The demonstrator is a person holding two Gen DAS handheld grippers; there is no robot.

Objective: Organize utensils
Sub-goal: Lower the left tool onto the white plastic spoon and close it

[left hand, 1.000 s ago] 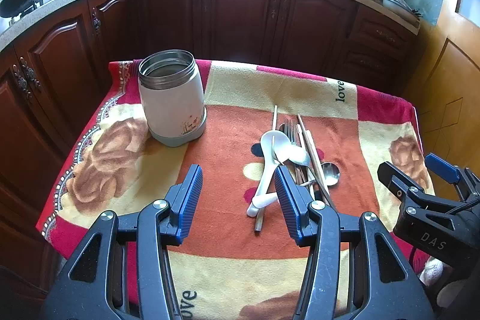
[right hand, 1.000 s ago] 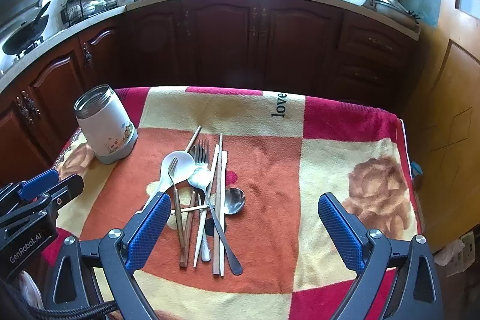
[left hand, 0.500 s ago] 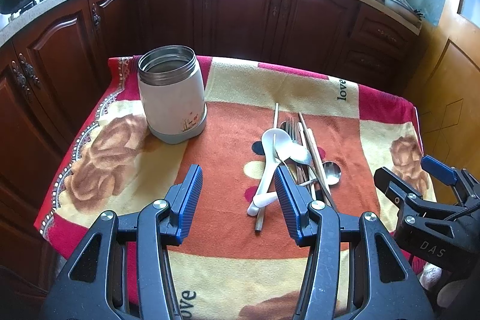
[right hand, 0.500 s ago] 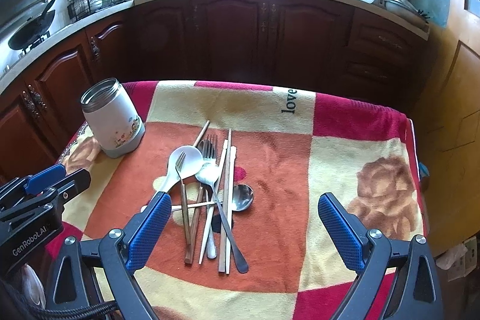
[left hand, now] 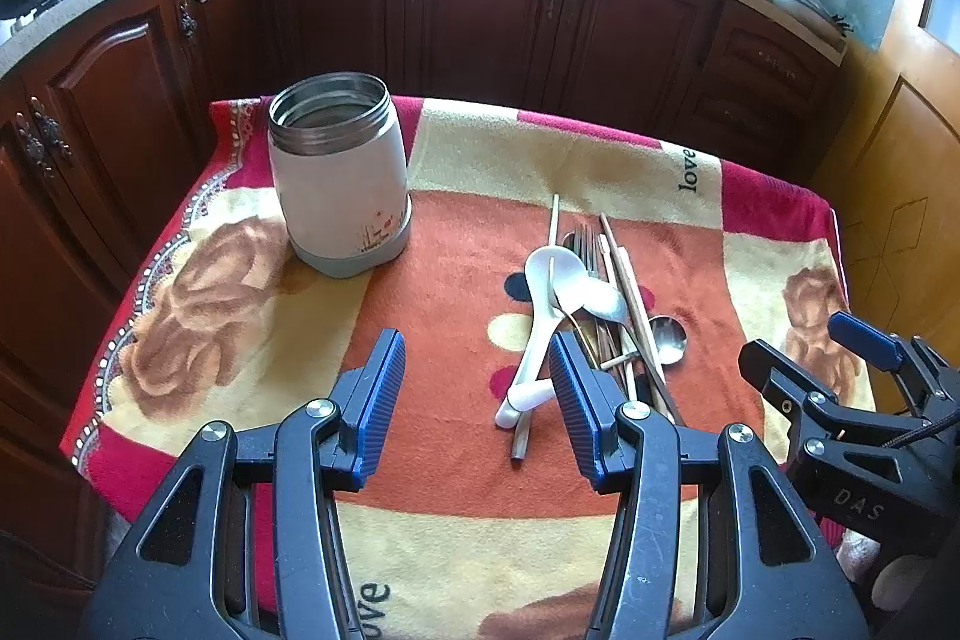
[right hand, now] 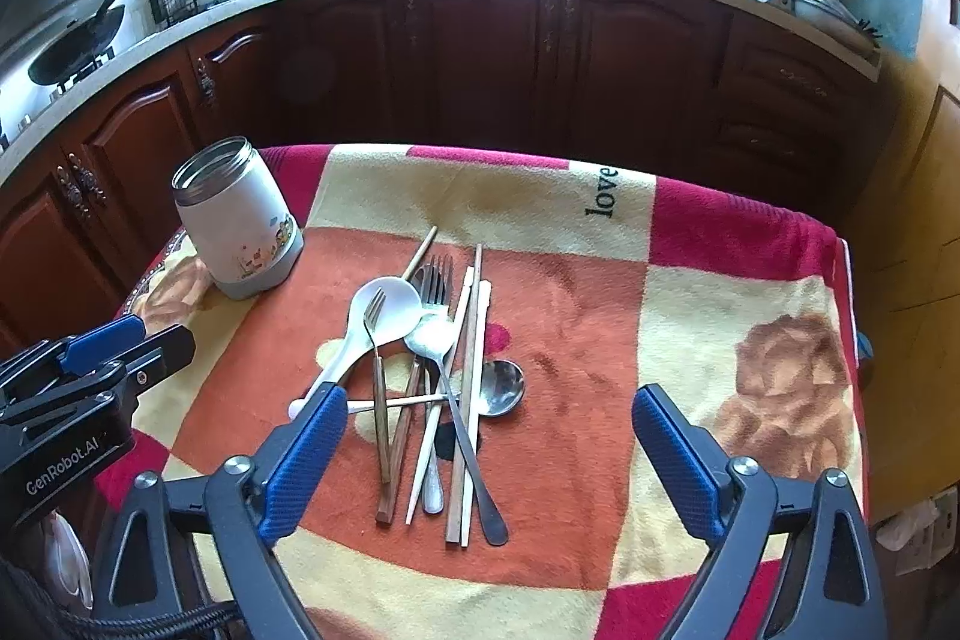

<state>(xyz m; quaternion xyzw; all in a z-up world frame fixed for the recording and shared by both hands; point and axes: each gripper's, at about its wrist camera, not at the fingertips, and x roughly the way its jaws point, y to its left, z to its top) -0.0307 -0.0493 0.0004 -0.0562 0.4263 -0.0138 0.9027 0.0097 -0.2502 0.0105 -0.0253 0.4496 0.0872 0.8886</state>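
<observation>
- Utensils [right hand: 432, 388] lie crossed in a pile mid-table, on the blanket [right hand: 600, 340]; jar [right hand: 237, 220] stands near the far left corner.
- Thin, stiff, slick metal/wood, light; we'd pinch handle ends at the near side.
- Overlaps may drag neighbours along.
- Left gripper [left hand: 477, 400]: fingers spread, nothing between.
- Right gripper [right hand: 489, 466]: wide, closing, over the handles w/o touching.

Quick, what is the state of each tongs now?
Left tongs: open, holding nothing.
Right tongs: open and closing slightly, nothing gripped, above the utensils.
</observation>
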